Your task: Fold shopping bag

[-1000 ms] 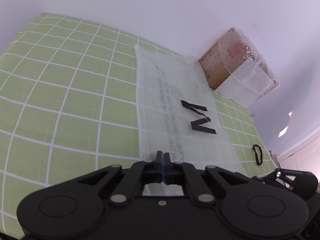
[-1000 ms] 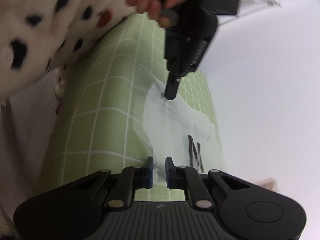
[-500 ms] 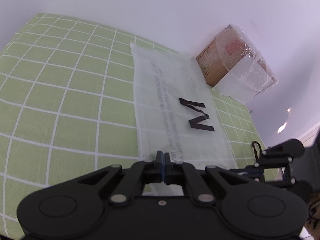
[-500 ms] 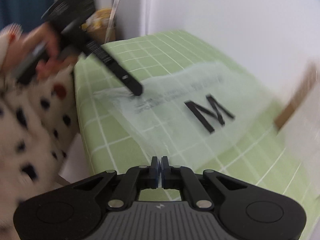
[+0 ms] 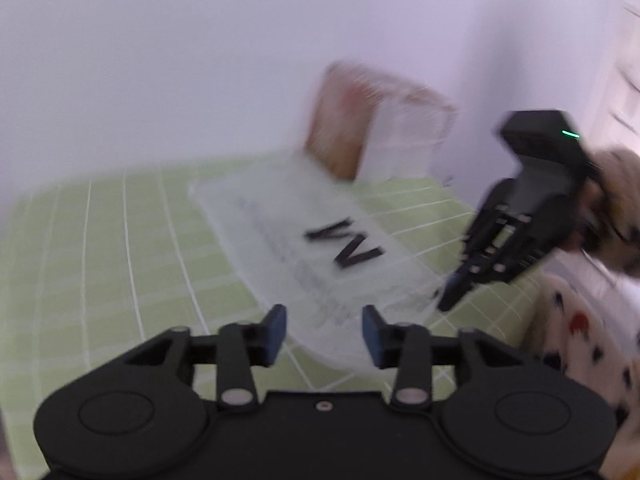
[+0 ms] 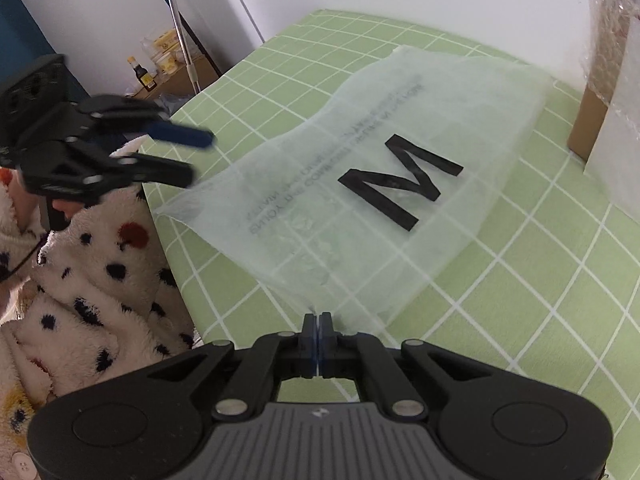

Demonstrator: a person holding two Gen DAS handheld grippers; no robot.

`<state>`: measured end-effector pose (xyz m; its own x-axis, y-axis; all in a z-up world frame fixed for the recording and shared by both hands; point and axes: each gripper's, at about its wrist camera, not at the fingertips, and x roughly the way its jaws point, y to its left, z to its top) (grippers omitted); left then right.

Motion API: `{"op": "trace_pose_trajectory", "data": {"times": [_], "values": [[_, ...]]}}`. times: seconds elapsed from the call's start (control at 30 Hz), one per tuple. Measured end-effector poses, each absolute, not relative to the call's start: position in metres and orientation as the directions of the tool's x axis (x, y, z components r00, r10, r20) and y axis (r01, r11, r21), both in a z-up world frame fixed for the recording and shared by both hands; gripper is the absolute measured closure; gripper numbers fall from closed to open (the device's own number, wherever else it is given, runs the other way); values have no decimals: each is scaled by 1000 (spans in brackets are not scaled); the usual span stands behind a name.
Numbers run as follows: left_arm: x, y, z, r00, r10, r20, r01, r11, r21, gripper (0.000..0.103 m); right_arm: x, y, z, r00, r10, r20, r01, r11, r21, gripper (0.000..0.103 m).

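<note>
Right hand-held gripper (image 6: 319,330) seemingly pinching bag (image 6: 360,184) corner, left hand-held gripper (image 5: 324,326) opening

Left gripper (image 5: 323,328) fingers opening above shopping bag (image 5: 320,248).

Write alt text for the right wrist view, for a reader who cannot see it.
The right gripper is shut on the near corner of a translucent shopping bag printed with a black M, lying on a green checked tablecloth. At left the left gripper, jaws opening and empty, hangs beside the bag's edge above a spotted fleece sleeve.
</note>
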<state>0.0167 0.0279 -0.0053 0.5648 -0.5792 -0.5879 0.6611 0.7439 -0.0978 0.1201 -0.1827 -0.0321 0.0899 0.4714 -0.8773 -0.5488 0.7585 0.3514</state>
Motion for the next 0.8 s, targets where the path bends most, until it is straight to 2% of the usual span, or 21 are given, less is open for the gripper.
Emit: {"op": "trace_pose_trajectory", "data": {"times": [0.13, 0.23, 0.4, 0.5, 0.6, 0.63, 0.67, 0.7, 0.8], "values": [[-7, 21, -4, 559, -593, -579, 764, 640, 82, 54, 122, -181, -34, 90, 474, -876, -542, 761, 356, 103], [-16, 6, -17, 540, -577, -612, 810, 554, 193, 54, 123, -182, -35, 89, 475, -875, -540, 762, 358, 103], [-22, -15, -39, 604, -535, -590, 794, 467, 389, 54, 123, -183, -35, 94, 472, -877, -539, 765, 353, 103], [-20, -22, -43, 610, -546, -574, 792, 426, 436, 54, 123, -182, -34, 94, 468, -879, -545, 763, 348, 103], [-18, -29, -49, 590, -557, -584, 806, 370, 462, 55, 125, -181, -34, 89, 466, -880, -546, 762, 348, 103], [-18, -30, -49, 587, -561, -584, 808, 367, 461, 61, 125, -182, -34, 88, 466, -880, -543, 763, 350, 103], [-16, -29, -50, 574, -571, -587, 819, 376, 435, 68, 126, -182, -34, 86, 467, -880, -540, 764, 353, 103], [-12, -28, -51, 556, -577, -598, 831, 398, 388, 79, 126, -182, -34, 85, 468, -879, -537, 765, 356, 103], [2, -18, -49, 511, -602, -614, 840, 499, 211, 83, 129, -186, -34, 75, 480, -874, -519, 768, 376, 103]]}}
